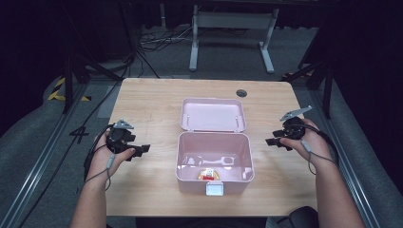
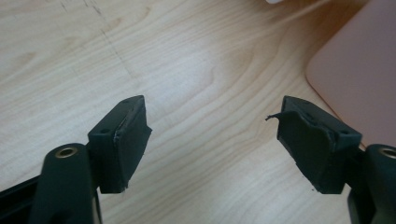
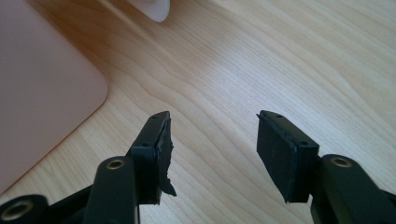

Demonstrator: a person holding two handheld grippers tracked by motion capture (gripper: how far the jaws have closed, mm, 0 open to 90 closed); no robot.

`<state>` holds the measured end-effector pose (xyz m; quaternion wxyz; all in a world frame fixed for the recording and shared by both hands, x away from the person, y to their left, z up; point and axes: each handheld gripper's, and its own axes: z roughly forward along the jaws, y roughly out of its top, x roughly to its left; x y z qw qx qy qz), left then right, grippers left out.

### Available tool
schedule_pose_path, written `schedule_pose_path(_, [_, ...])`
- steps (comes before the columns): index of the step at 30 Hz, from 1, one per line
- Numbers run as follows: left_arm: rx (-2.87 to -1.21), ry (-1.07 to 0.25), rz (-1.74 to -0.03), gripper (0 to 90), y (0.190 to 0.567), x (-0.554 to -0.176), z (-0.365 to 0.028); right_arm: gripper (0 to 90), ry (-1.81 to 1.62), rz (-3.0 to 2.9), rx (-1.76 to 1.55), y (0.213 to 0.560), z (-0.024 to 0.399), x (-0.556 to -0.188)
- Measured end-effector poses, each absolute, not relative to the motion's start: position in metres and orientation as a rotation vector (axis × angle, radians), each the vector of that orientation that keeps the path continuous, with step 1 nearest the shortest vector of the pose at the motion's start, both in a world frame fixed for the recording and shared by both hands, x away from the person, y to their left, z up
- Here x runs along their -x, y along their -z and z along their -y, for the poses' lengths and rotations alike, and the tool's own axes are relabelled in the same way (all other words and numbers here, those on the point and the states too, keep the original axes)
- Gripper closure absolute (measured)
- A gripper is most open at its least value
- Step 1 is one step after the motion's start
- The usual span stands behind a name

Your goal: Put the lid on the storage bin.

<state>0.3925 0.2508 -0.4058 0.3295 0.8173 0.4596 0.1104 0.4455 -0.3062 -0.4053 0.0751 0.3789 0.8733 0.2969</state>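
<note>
A pale wooden worktop (image 1: 152,99) stands in a dim workroom, cables and a white frame on the grey floor beyond it. The left gripper (image 1: 142,150), held low over the bare wood, has its jaws spread wide with nothing between them; in the left gripper view the worn black pads (image 2: 126,140) frame only wood grain, with the wall of the pink lunch box (image 2: 359,74) just off to that gripper's right. The right gripper (image 1: 274,141) mirrors it on the far side, jaws likewise apart and empty, its pads (image 3: 275,154) over bare wood and the pink box wall (image 3: 42,102) near on its left.

Between the two grippers sits the open pink lunch box (image 1: 215,164), its hinged lid (image 1: 213,115) laid back flat behind it and a white latch (image 1: 215,189) at the front edge. Inside lie a small red-and-yellow item (image 1: 208,174) and what looks like a pink handle; the detail is too small to tell.

The step in hand appears to be closing the box. Done well, one gripper would steady the box wall while the other takes the lid's far rim and swings it forward, keeping the contents clear of the rim so the latch seats squarely.
</note>
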Motion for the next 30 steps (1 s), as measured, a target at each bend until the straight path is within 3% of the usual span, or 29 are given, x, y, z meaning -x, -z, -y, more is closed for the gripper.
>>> schedule_pose_path(5, [-2.133, -0.301, -1.166, 28.7, 0.403, -0.397, -0.243, 45.2, -0.886, -2.621, -1.125, 0.409, 0.306, -0.443])
schedule_pose_path(11, [-2.010, -0.245, -1.099, 34.9, 0.389, -0.405, -0.227, 39.7, -0.979, -2.550, -1.101, 0.409, 0.311, -0.440])
schedule_pose_path(17, [-2.085, -0.310, -0.992, 37.7, 0.376, -0.422, -0.212, 38.6, -0.953, -2.516, -1.099, 0.410, 0.316, -0.435])
schedule_pose_path(21, [-2.056, -0.267, -0.903, 37.7, 0.371, -0.433, -0.208, 39.3, -0.987, -2.489, -1.084, 0.408, 0.321, -0.431])
schedule_pose_path(30, [-1.978, -0.266, -0.898, 35.7, 0.358, -0.451, -0.194, 40.3, -0.992, -2.479, -1.071, 0.409, 0.322, -0.422])
